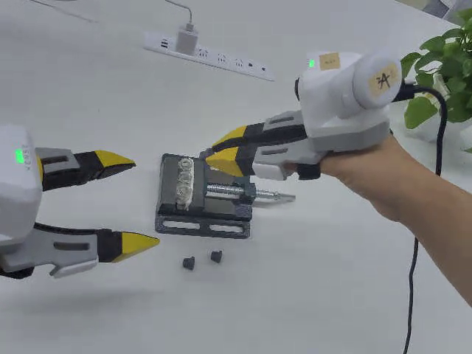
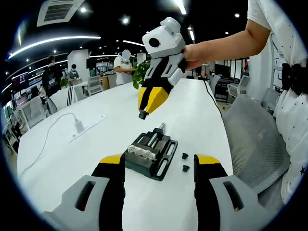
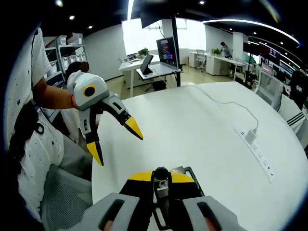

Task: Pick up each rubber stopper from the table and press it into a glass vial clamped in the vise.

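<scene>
My right claw [image 1: 214, 151] pinches small black rubber stopper [image 3: 160, 172], above clear glass vials [image 1: 184, 181] in dark metal vise [image 1: 203, 221], frame centre | left claw [image 1: 144, 200] spread, left edge | two loose stoppers [image 1: 189, 262] [image 1: 216, 256] lower centre

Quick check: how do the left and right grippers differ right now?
The left gripper has its jaws wide open and empty; the right gripper is shut on a rubber stopper. The left gripper hangs beside the vise, the right gripper above it. Both have yellow-tipped jaws.
</scene>
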`<state>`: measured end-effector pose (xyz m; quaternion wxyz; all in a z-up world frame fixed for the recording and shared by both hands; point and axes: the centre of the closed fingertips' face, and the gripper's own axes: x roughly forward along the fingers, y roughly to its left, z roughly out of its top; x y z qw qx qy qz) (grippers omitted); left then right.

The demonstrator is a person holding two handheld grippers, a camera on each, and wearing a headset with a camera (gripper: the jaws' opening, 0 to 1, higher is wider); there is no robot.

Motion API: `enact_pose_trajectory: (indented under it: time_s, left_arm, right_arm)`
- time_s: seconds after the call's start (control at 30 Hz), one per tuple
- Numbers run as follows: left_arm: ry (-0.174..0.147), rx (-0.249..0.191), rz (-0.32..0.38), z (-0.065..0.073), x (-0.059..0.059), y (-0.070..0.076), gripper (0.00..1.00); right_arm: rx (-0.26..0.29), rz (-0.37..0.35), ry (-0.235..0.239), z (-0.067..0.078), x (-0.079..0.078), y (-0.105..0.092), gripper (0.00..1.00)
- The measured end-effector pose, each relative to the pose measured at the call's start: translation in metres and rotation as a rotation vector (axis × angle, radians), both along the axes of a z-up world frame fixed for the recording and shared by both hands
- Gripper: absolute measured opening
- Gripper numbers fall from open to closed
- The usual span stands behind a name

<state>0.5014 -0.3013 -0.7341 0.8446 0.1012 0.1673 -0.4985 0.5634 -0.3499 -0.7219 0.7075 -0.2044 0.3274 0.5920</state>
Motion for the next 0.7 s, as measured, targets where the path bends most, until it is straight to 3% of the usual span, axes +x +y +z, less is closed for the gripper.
enact_pose_trajectory:
  time_s: [0.37, 0.47, 0.7]
  left_arm:
    - [0.029, -0.008, 0.02, -0.017, 0.007, 0.01, 0.67]
    - [0.026, -0.006, 0.026, -0.021, 0.009, 0.011, 0.73]
    - [0.048, 0.003, 0.018, -0.031, 0.01, 0.011, 0.75]
  right_arm:
    - [-0.169, 0.089, -0.005, -0.039, 0.024, 0.003, 0.05]
    - [-0.222, 0.123, -0.019, -0.049, 0.029, 0.003, 0.05]
    - [-0.33, 0.22, -0.055, -0.067, 0.033, 0.006, 0.05]
